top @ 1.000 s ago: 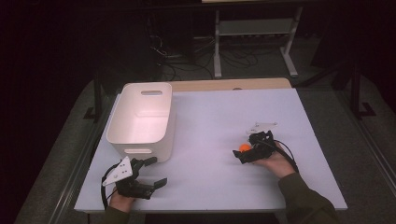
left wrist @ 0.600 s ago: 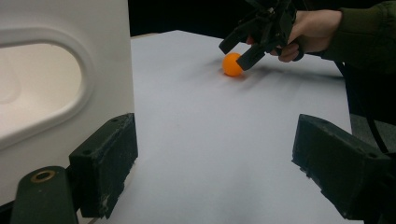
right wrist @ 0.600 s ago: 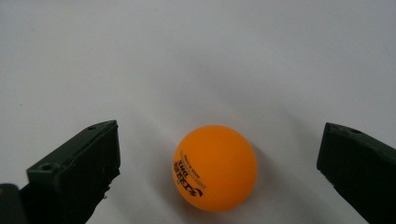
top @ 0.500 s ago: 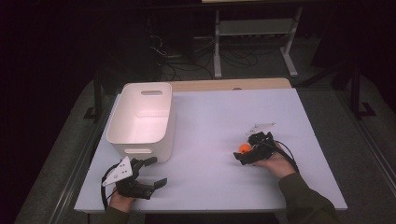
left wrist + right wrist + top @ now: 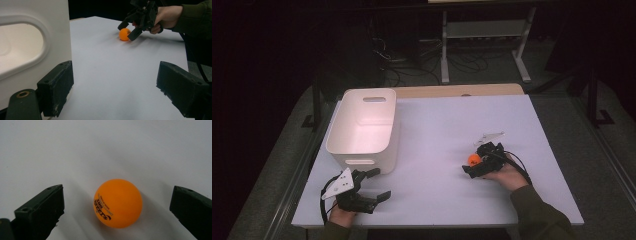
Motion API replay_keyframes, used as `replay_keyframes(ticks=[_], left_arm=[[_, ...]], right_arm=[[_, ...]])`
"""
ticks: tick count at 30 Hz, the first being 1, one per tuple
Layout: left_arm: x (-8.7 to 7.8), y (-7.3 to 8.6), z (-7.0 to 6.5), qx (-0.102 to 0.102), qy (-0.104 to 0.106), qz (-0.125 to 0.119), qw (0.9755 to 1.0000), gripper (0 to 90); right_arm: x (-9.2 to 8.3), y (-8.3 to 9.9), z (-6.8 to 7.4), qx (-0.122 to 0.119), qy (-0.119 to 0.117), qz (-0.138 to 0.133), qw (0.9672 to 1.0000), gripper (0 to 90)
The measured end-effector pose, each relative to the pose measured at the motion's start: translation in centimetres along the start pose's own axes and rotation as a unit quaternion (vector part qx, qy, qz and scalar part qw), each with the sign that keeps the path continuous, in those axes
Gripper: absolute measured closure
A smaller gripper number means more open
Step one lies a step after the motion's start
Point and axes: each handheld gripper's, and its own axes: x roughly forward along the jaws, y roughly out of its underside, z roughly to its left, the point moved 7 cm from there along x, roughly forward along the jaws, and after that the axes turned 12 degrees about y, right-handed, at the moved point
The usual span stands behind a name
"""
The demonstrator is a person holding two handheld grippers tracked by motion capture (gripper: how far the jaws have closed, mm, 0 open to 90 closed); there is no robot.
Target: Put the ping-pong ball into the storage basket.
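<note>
Right gripper view: we see the orange ball [image 5: 118, 203] on the bench [image 5: 105, 147] dead centre between our right gripper's [image 5: 117, 207] wide-open jaws, untouched; left gripper [image 5: 371, 186] open, empty, farther.

Bench [image 5: 437, 125]: pale flat top with a wooden strip along the far edge, standing on a grey floor [image 5: 602, 160]. On it, toward my left and the far side, a white tub [image 5: 364, 127] with a slot handle in its end wall, upright and open. Toward my right, an orange ball [image 5: 473, 159] printed with dark lettering, resting on the bare top well apart from the tub. Just beyond the ball, a small clear piece [image 5: 490, 136], too faint to identify.
</note>
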Motion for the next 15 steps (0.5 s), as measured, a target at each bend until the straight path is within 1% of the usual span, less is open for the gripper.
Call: replay_keyframes(ticks=[7,15], left_arm=[[0.00,0.00,0.00,0.001,0.000,0.000,1.0000,14.0],[0.01,0.00,0.00,0.001,0.000,0.000,1.0000,14.0]], right_arm=[[0.10,0.13,0.04,-0.002,0.000,0.006,1.0000,0.3],[-0.02,0.13,-0.02,0.000,0.002,0.007,1.0000,4.6]])
